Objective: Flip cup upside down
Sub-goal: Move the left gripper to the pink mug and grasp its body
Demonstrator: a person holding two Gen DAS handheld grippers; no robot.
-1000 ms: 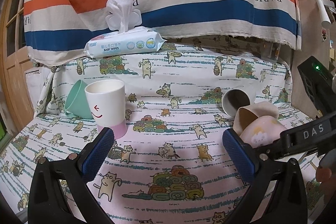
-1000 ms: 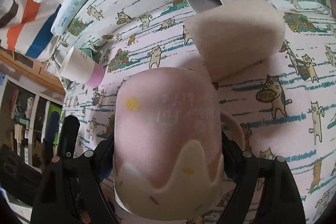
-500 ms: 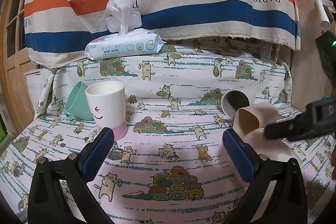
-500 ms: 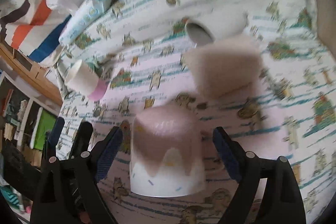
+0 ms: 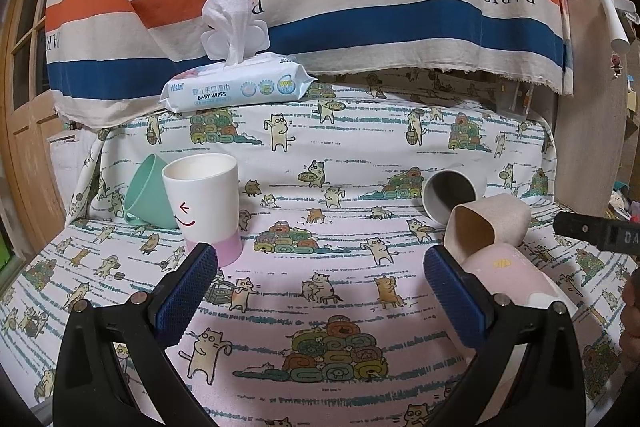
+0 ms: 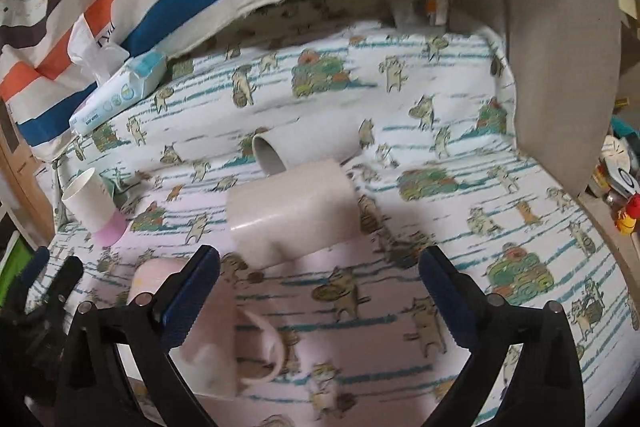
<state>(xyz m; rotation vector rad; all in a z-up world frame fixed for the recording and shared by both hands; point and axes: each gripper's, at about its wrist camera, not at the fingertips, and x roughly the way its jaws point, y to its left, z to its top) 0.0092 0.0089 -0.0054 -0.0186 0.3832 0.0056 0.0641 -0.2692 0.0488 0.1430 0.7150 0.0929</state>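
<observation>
The cat-print cloth [image 5: 320,291] carries a beige cup [image 6: 292,215] lying on its side. Just beside it, the pink mug [image 6: 208,331] stands mouth-down. Both the left gripper [image 5: 320,291] and right gripper [image 6: 320,291] are spread apart, gripping nothing.

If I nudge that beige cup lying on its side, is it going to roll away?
Probably only a little. The beige cup looks squarish with rounded corners, so its flat sides should resist rolling. The grey cup lies close behind it and might block it. The soft cat-print cloth would likely damp movement.
</observation>
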